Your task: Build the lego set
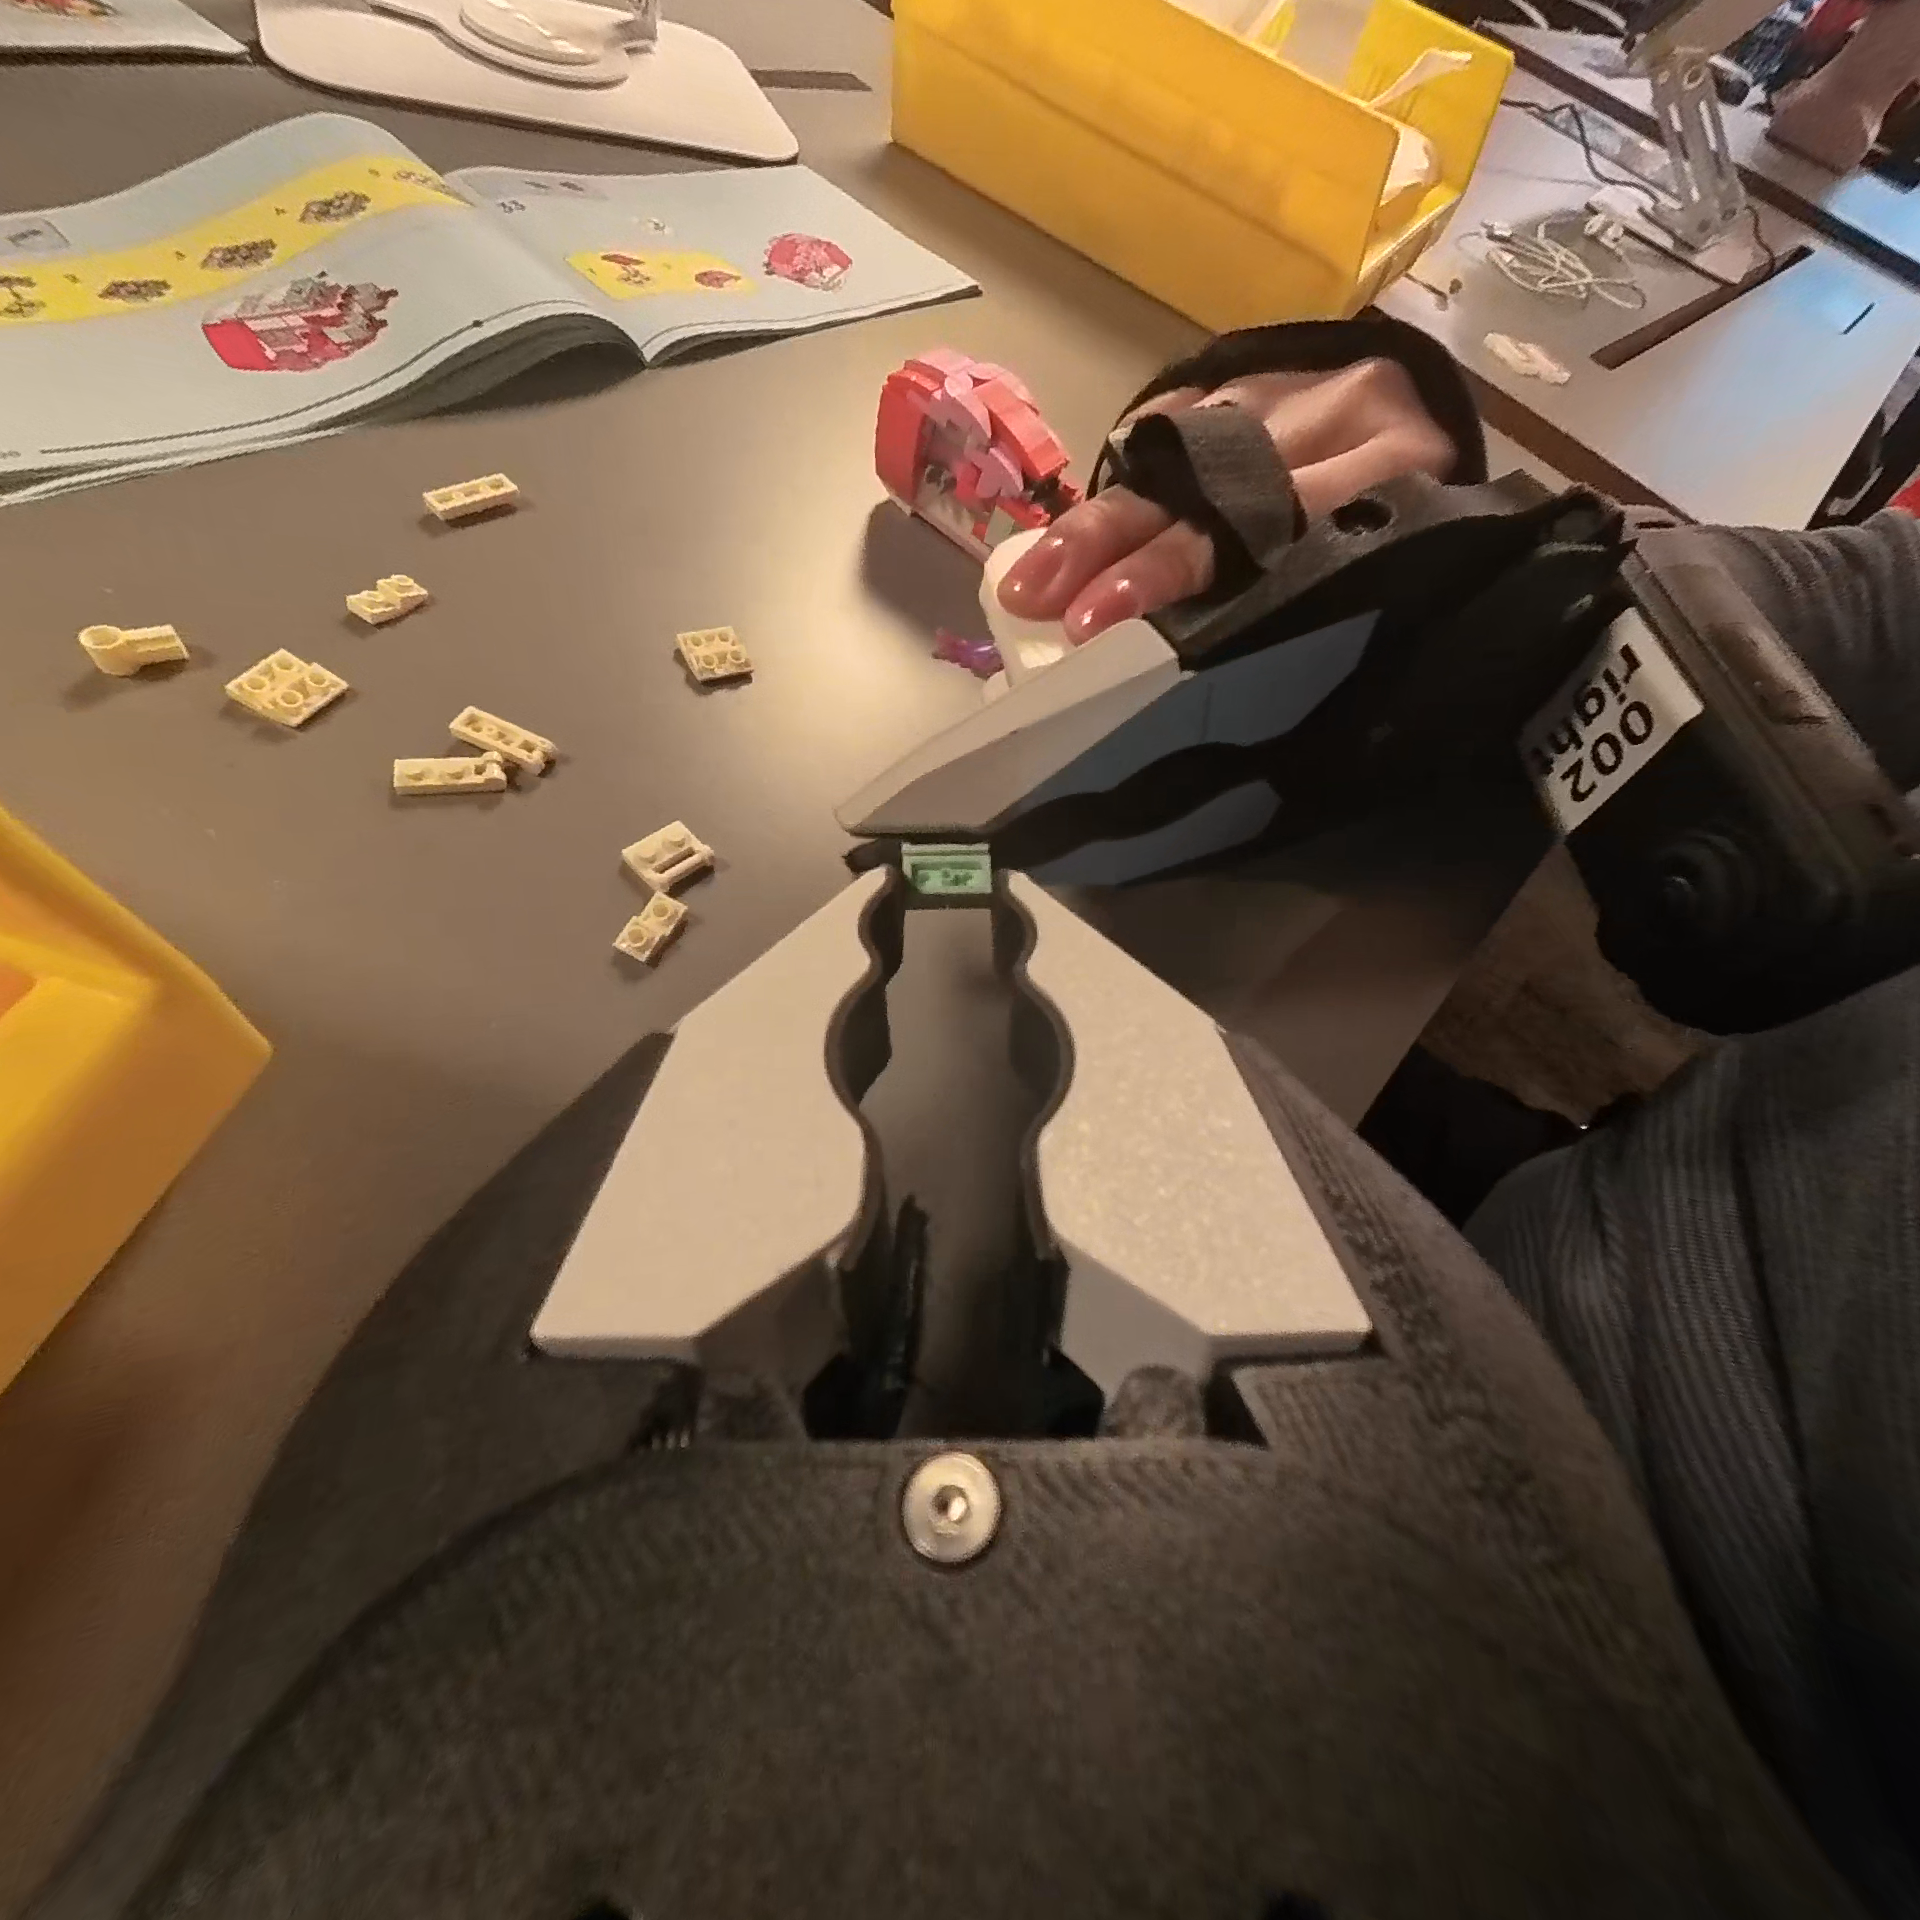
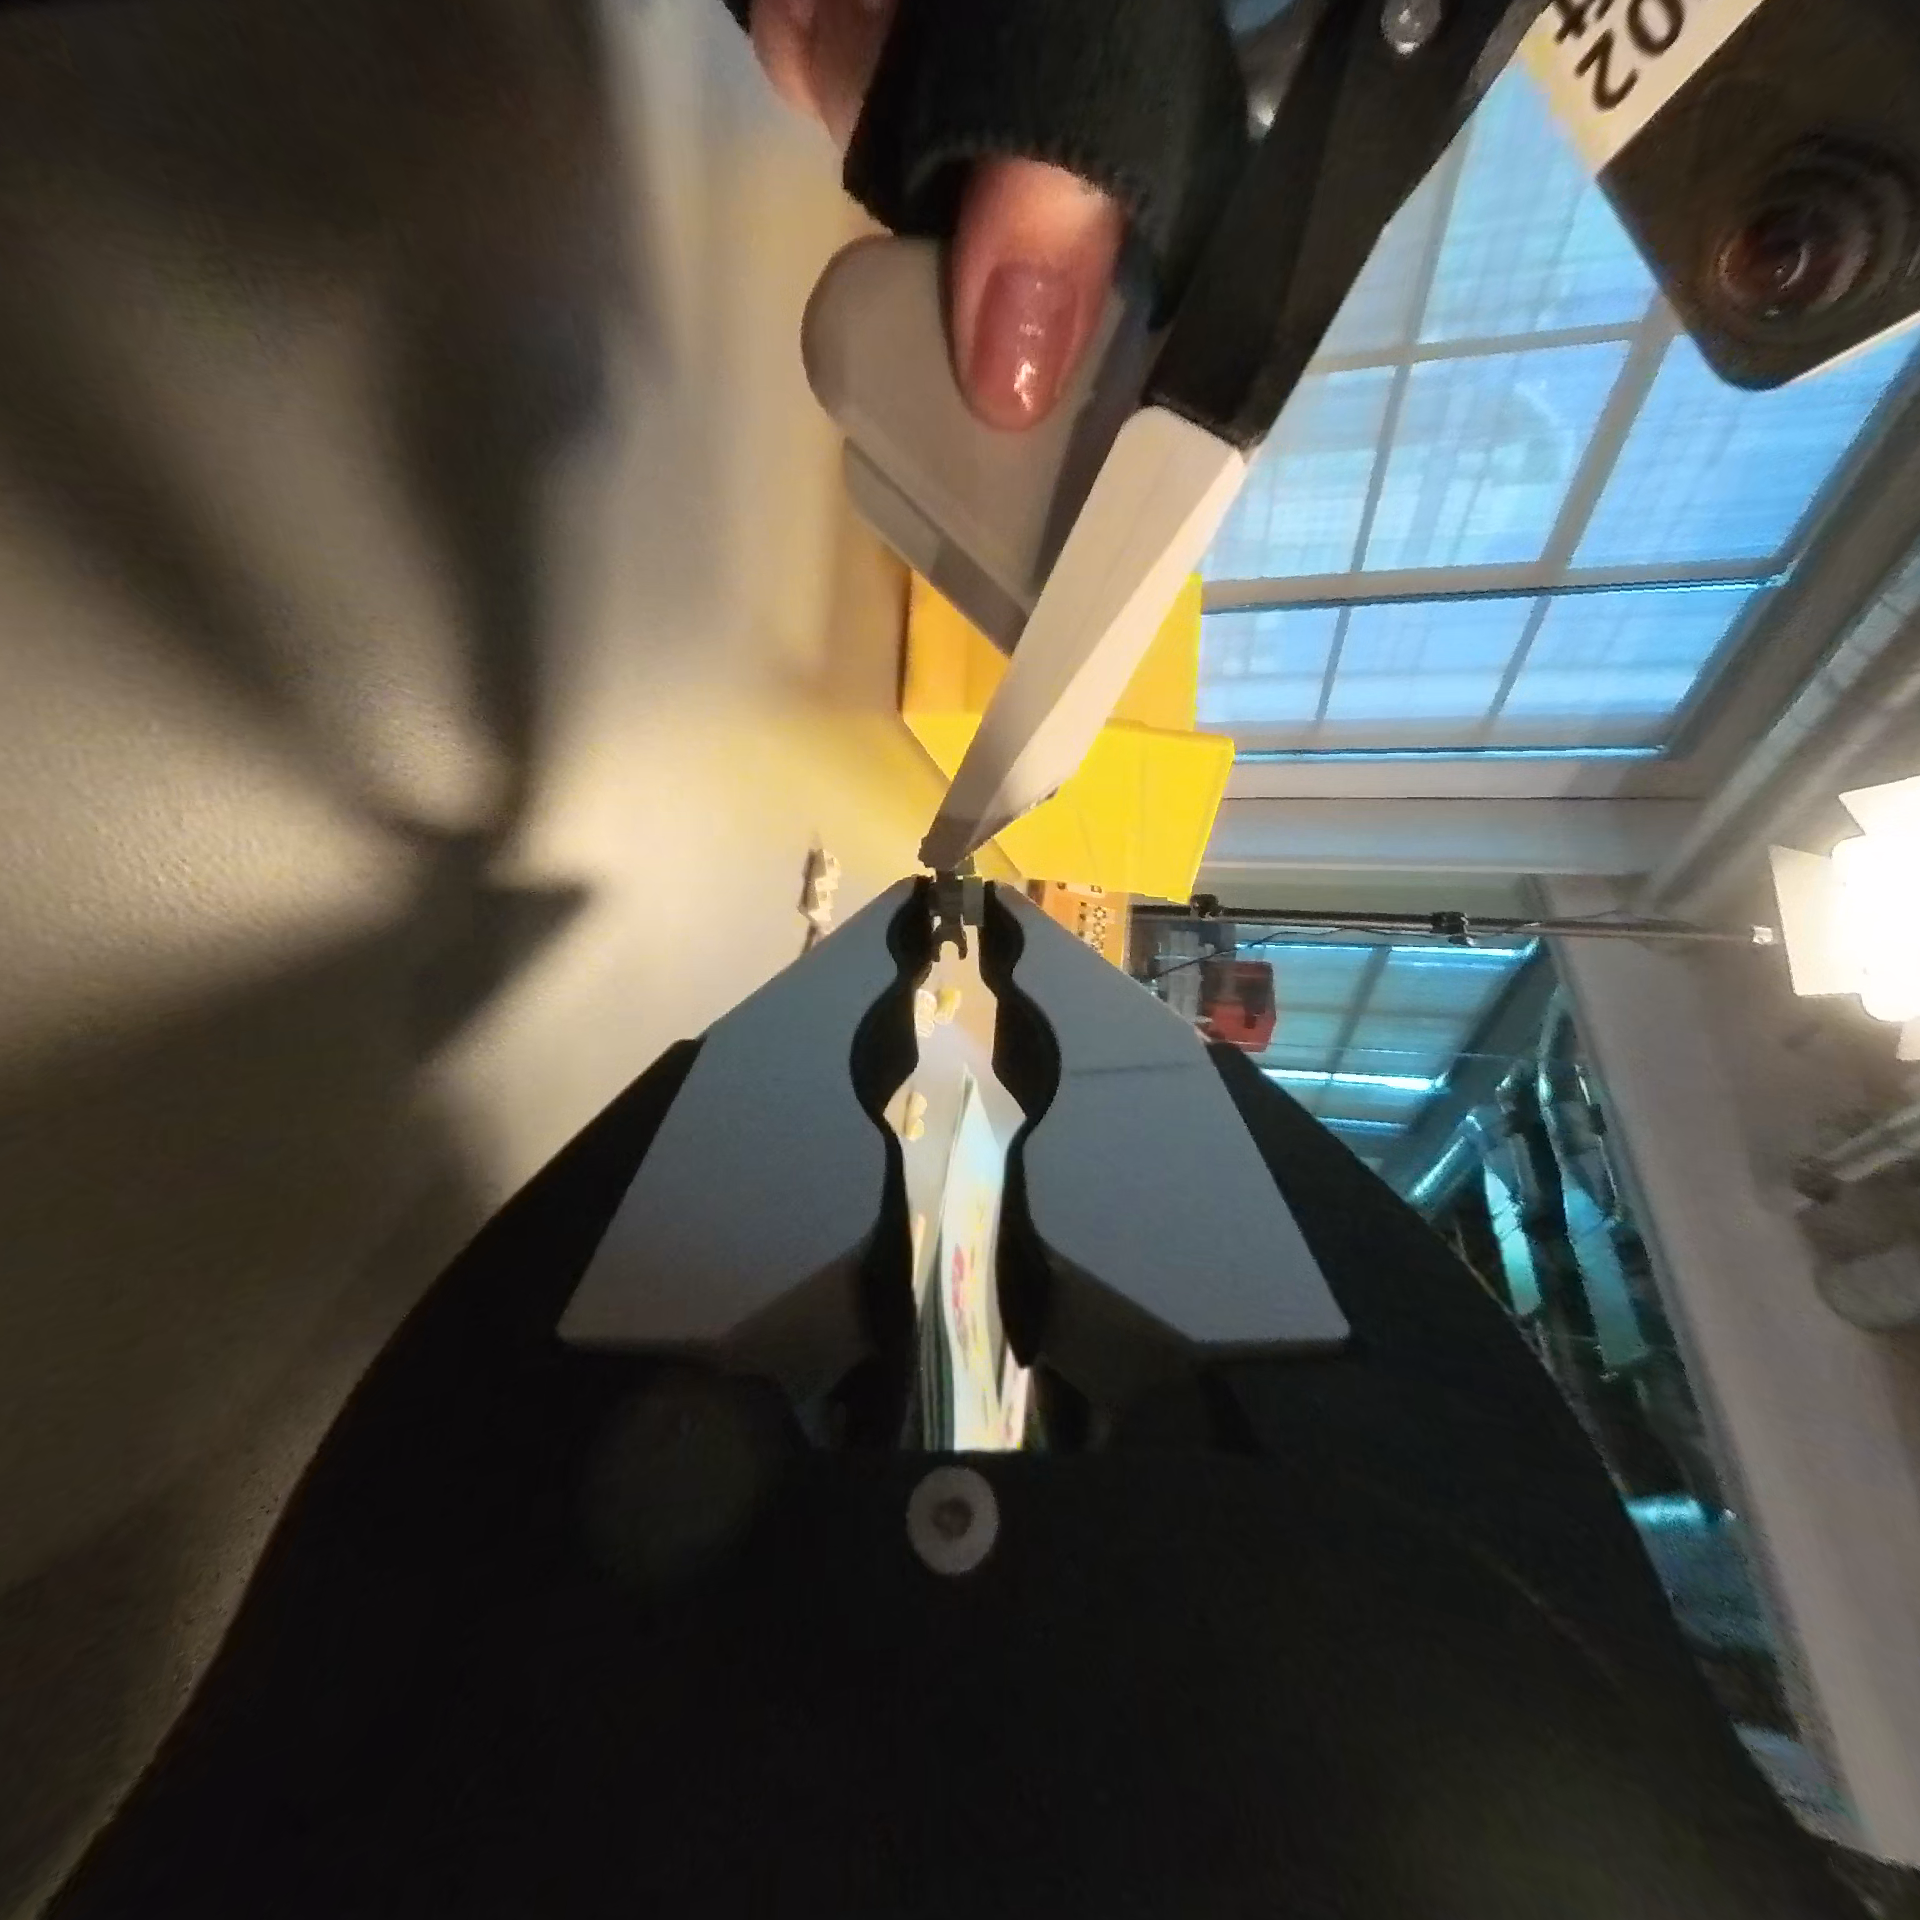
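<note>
Left wrist view: the left tongs (image 1: 945, 883) are clenched on a small green brick (image 1: 943, 879), one fingertip pressed against each of its sides. The right tongs (image 1: 914, 826) come in from the right, held by a hand (image 1: 1236, 520) in a black fingerless glove, and their tip lies right on top of the green brick. Whether their jaws hold anything cannot be told from here. To the left of the left tongs, cream-coloured bricks (image 1: 488, 743) lie scattered on the dark table (image 1: 312, 1039). Beyond the tongs stands a red and pink brick model (image 1: 966, 457), near the gloved hand. Farther off to the left an open instruction booklet (image 1: 416, 281) lies flat, and straight ahead sits a yellow box (image 1: 1143, 177). Another yellow box (image 1: 94, 997) is at the left edge, beside the tongs.

Right wrist view: the picture is turned on its side. The right tongs (image 2: 951, 902) are clenched on a small dark piece (image 2: 951, 920) at their very tips. The left tongs (image 2: 961, 836) reach down from above, their tip touching that spot. A yellow box (image 2: 1143, 810) sits just behind the tips, and windows (image 2: 1507, 520) fill the right side.
</note>
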Demonstrator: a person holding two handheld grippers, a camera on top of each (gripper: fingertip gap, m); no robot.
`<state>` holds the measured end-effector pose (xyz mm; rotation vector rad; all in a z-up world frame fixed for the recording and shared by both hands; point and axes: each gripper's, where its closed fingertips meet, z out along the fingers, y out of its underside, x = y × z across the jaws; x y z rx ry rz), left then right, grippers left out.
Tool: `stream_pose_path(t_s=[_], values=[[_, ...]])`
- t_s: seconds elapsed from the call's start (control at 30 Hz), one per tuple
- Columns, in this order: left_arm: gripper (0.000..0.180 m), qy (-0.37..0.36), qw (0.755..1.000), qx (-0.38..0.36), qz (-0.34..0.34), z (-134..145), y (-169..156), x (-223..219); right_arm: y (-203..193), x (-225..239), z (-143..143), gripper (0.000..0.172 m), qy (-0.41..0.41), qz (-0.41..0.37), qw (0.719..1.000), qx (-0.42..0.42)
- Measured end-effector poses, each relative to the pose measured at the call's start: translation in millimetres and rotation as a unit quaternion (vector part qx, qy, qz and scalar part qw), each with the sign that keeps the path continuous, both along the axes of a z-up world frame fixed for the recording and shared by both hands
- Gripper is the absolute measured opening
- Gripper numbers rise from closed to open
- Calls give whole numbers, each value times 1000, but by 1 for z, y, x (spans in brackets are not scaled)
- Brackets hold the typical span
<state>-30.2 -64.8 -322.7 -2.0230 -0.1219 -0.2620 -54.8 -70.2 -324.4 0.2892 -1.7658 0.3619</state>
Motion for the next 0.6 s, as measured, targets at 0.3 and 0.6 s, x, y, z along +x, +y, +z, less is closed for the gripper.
stream_pose_path(t_s=[0.3,0.6], values=[[15,-25,999,-5,20,-4,2,-3,2,-3,0,7,69,-7,994,89],[15,-41,999,4,27,-2,3,-3,2,-5,3,7,86,-9,991,104]])
